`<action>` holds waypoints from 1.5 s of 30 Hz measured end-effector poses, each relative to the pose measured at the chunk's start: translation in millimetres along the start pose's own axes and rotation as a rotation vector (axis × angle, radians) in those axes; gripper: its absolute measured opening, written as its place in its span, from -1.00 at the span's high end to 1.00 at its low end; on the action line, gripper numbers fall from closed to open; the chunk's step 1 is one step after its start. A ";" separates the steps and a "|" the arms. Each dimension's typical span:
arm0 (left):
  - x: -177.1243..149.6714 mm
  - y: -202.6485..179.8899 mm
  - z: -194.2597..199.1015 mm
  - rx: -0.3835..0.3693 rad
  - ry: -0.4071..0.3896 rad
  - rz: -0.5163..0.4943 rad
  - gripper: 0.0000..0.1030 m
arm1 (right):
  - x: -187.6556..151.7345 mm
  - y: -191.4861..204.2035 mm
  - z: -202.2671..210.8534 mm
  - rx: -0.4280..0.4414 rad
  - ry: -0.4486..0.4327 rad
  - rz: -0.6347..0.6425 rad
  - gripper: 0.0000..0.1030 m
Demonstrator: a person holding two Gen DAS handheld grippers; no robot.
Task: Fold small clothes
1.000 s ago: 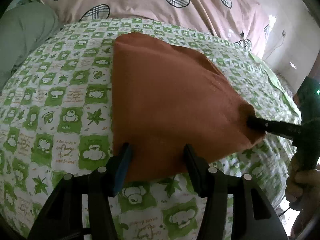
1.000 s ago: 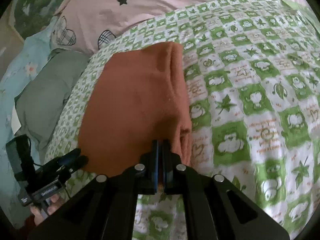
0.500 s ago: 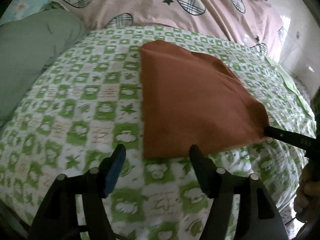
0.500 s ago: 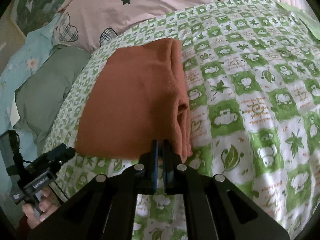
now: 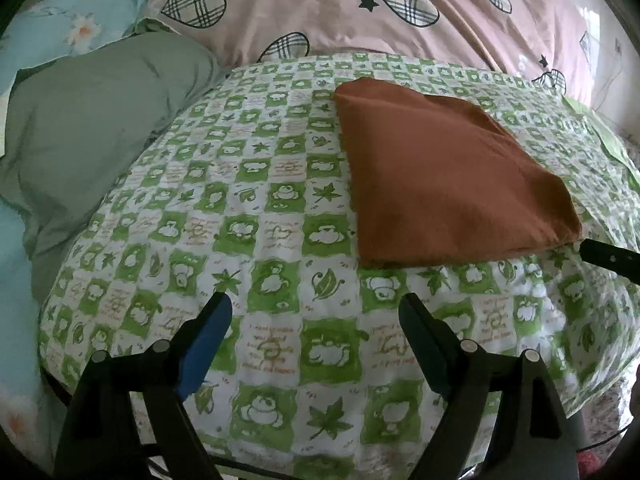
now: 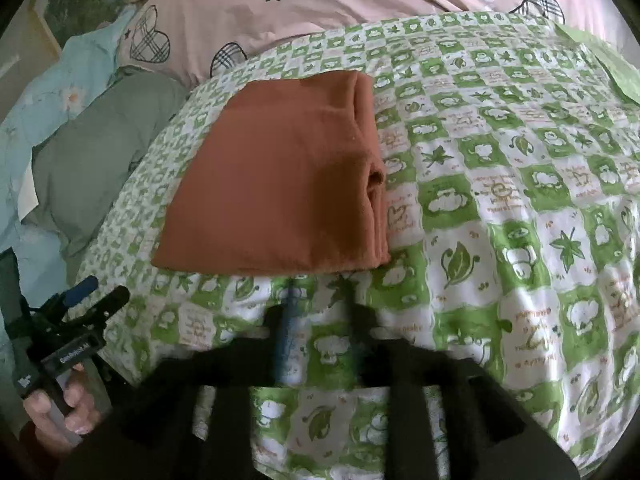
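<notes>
A rust-orange folded garment [image 5: 444,176] lies flat on the green-and-white checked bed sheet [image 5: 280,208]; it also shows in the right wrist view [image 6: 280,184], with its layered fold edge on the right side. My left gripper [image 5: 316,320] is open and empty, drawn back from the garment's near edge. My right gripper [image 6: 320,304] is blurred by motion; its fingers stand apart, just short of the garment's near edge, holding nothing. A right fingertip [image 5: 608,258] shows beside the garment's near right corner. The left gripper also shows in the right wrist view [image 6: 96,292].
A pink quilt with plaid hearts [image 5: 360,4] lies behind the sheet. A grey-green pillow [image 5: 88,120] and light blue floral bedding [image 5: 72,20] lie at the left. The sheet's front edge [image 5: 280,456] drops off near me.
My right gripper let go of the garment's corner, opened, and pulled back. My left gripper, open throughout, backed away from the near edge. The garment now lies flat.
</notes>
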State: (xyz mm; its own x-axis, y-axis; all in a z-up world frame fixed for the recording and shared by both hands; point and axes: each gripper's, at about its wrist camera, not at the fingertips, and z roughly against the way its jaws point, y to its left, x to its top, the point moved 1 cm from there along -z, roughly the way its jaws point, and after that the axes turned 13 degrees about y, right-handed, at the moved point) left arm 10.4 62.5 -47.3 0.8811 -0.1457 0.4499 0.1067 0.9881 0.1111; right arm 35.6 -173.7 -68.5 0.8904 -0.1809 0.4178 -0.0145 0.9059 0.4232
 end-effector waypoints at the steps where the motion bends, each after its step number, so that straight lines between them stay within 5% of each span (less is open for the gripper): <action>1: -0.2 1.1 1.2 -0.003 0.001 0.003 -0.66 | -2.3 1.5 5.0 0.000 -0.032 0.010 -0.58; 18: -10.8 -6.5 11.6 0.145 0.029 -0.093 -0.67 | -19.3 18.6 9.3 -0.082 0.054 0.161 -0.70; 26: 18.2 -3.7 34.2 0.230 0.007 -0.095 -0.67 | -2.5 23.1 32.9 -0.083 0.026 0.203 -0.70; 33: 38.7 -5.1 37.7 0.220 -0.030 -0.080 -0.71 | 18.9 32.7 42.9 -0.083 -0.007 0.221 -0.76; 45: 41.4 -5.2 12.6 0.173 0.019 -0.053 -0.72 | 19.8 40.6 5.0 -0.069 0.070 0.223 -0.76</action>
State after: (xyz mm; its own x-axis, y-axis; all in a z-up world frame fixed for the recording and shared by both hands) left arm 40.5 50.7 -18.0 0.8852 -0.1943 0.4227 0.0734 0.9555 0.2856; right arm 50.4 -142.4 -39.0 0.8981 0.0516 0.4368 -0.1853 0.9451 0.2693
